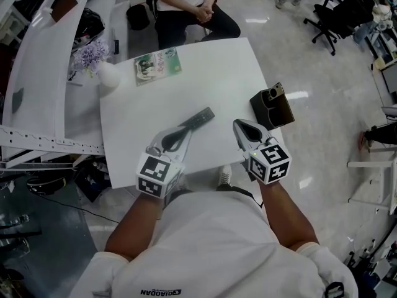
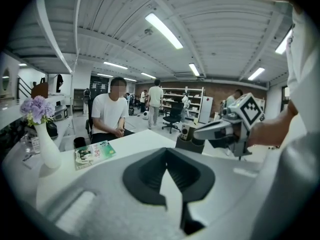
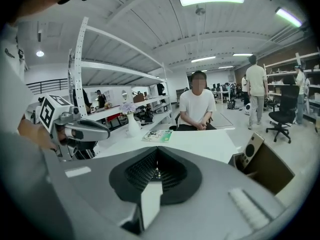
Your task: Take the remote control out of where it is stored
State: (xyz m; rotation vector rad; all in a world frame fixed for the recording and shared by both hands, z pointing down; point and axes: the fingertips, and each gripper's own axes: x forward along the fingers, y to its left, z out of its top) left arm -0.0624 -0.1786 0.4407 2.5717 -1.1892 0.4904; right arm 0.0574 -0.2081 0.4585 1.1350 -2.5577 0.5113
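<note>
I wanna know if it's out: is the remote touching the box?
Apart. Head view: the remote lies on the table, with bare tabletop between it and the box.

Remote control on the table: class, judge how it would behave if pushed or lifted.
The remote control looks like a slim rigid bar, so it probably stays stiff when lifted. Flat on the smooth white table, it would likely slide or pivot, not roll. Being thin, it is probably light.
</note>
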